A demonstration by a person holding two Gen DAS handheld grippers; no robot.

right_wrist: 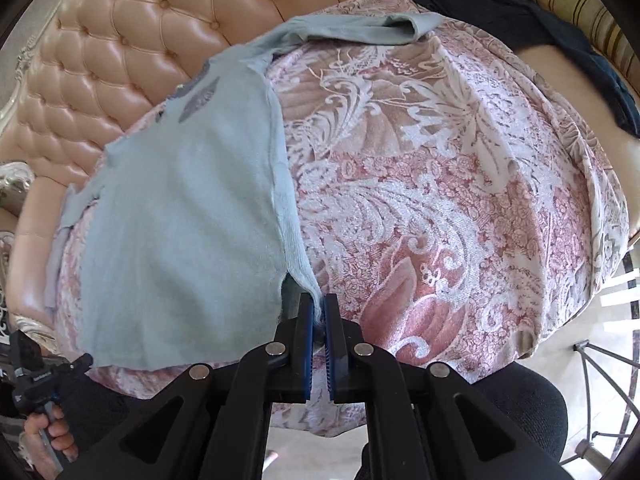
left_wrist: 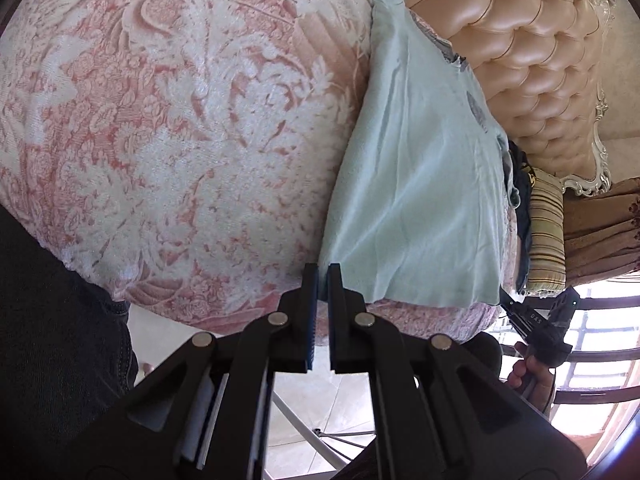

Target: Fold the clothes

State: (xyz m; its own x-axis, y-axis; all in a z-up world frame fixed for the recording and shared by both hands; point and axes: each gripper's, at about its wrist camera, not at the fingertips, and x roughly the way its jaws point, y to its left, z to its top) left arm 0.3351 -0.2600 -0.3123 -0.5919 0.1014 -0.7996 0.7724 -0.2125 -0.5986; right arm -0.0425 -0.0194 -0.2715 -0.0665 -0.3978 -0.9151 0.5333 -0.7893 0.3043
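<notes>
A light blue shirt [left_wrist: 420, 184] lies flat on a pink floral cover [left_wrist: 180, 140], its hem toward me and its neck toward the sofa back. My left gripper [left_wrist: 323, 280] is shut on the hem's left corner, with a sliver of cloth showing between the pads. In the right wrist view the shirt [right_wrist: 180, 220] covers the left side, with one sleeve [right_wrist: 360, 30] stretched across the top. My right gripper [right_wrist: 319, 312] is shut on the hem's right corner at the side seam. Each gripper shows in the other's view: right gripper [left_wrist: 505, 303], left gripper [right_wrist: 82, 361].
A tufted peach sofa back [right_wrist: 140, 40] rises behind the cover. A dark navy garment [right_wrist: 520, 20] and a striped cushion [left_wrist: 546, 232] lie at the far right end. Dark metal railings [left_wrist: 592, 352] and a tiled floor [left_wrist: 320, 400] are below the seat edge. The person's dark trousers [left_wrist: 48, 340] are close by.
</notes>
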